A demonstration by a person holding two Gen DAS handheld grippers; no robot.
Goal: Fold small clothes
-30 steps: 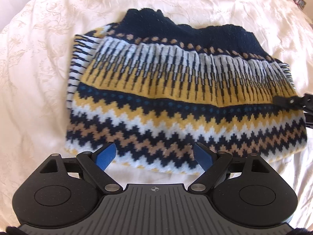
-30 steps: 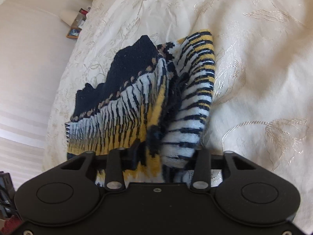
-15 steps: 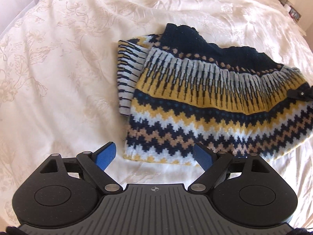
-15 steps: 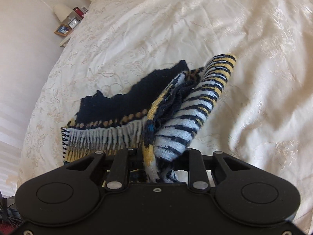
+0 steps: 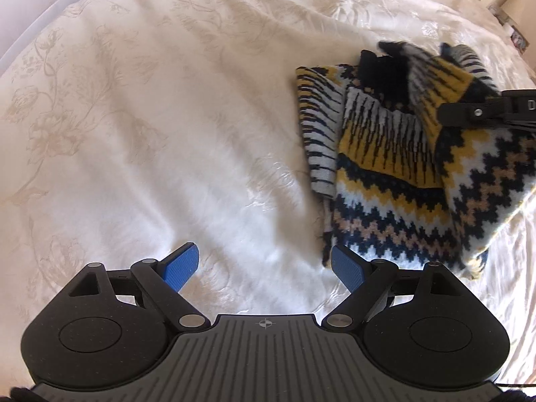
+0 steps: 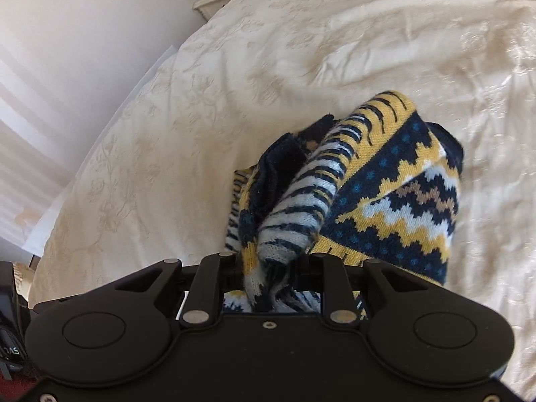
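Sweater edge bunched tight in the right gripper, raised and carried over the half lying on the bedspread; left gripper hovers wide apart, empty, alongside. Risk: the thick knit slips loose, or the fold lands crooked.

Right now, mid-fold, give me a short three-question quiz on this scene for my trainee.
1. True or false: the left gripper is clamped on the sweater.
2. Which gripper holds the sweater's lifted part? A) left B) right C) both
3. Fill in: the sweater lies on a cream ____ with a flower pattern.

Key:
1. False. Its blue fingers are spread apart over bare bedspread, grasping nothing.
2. B. The right gripper is shut on a bunched fold and carries it over the part lying flat.
3. bedspread
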